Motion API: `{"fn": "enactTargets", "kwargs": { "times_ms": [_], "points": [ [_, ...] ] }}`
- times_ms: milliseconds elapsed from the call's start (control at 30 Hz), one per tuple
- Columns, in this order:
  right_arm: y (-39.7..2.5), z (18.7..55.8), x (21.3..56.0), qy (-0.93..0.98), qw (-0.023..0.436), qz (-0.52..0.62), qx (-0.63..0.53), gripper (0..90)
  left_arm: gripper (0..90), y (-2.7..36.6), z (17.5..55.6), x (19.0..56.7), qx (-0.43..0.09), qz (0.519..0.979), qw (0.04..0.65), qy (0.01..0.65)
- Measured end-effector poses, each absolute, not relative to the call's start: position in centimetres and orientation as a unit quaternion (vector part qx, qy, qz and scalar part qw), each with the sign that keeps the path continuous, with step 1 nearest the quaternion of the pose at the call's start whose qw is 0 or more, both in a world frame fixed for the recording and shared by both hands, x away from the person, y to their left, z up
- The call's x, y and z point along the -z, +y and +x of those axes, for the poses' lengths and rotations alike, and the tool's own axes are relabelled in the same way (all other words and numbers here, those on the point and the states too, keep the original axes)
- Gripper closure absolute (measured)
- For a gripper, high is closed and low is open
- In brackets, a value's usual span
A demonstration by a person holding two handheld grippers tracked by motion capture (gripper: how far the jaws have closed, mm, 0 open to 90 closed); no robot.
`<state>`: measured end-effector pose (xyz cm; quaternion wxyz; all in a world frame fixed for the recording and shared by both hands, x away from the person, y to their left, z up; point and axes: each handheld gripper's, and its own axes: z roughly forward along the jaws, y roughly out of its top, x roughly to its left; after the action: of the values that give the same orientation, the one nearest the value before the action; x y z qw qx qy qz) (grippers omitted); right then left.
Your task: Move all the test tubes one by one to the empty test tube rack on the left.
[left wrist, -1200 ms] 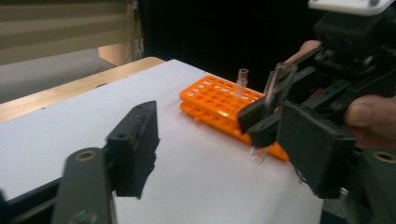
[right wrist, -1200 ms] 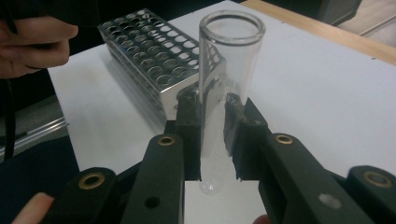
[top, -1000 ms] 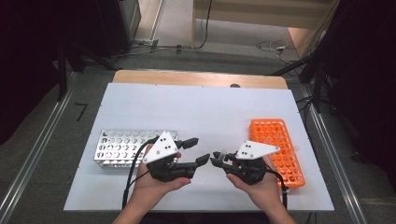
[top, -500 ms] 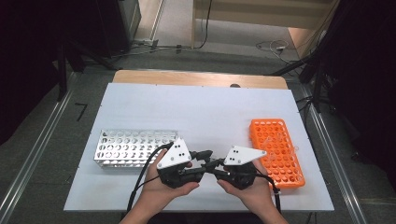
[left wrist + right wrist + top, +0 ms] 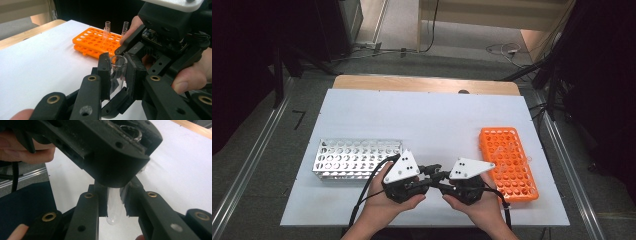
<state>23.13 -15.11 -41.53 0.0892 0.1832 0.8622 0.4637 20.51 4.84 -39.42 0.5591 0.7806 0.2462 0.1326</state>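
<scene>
While the white tabletop [image 5: 422, 120] spreads out ahead of both tongs, a metal rack [image 5: 354, 157] lies just left of the left tongs [image 5: 428, 175] and an orange rack [image 5: 508, 161] just right of the right tongs [image 5: 438, 176]. Seen from the left gripper view, the orange rack [image 5: 96, 42] sits beyond the tongs with three clear tubes standing in its far holes, one of them tilted. The two tongs meet tip to tip near the front edge, each held in one hand, with the grey plates on top.

Between them is a clear tube [image 5: 117, 72]. In the left gripper view the left tongs [image 5: 117, 75] are narrowed onto it, jaws pressing both sides just under its open rim. In the right gripper view the right tongs [image 5: 114, 203] are narrowed onto the same tube [image 5: 113, 207] lower down, its rounded bottom poking out below the jaws, with the left tongs' black body just above.
</scene>
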Motion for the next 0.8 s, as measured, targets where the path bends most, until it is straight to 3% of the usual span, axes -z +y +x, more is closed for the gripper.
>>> {"fn": "enactTargets", "kwargs": {
  "times_ms": [233,667,800],
  "points": [
    [-15.2,23.2,41.6,0.857,0.083,0.189,-0.472,73.0,76.4,4.9,20.5,39.3,-0.137,0.777,0.561,0.250],
    [-16.4,23.5,41.4,0.837,0.086,0.209,-0.498,22.0,76.5,6.3,21.1,38.4,-0.155,0.762,0.571,0.265],
    [-17.3,23.6,41.4,0.833,0.090,0.221,-0.499,0.0,76.5,6.9,21.5,38.0,-0.164,0.757,0.571,0.272]
  ]
}}
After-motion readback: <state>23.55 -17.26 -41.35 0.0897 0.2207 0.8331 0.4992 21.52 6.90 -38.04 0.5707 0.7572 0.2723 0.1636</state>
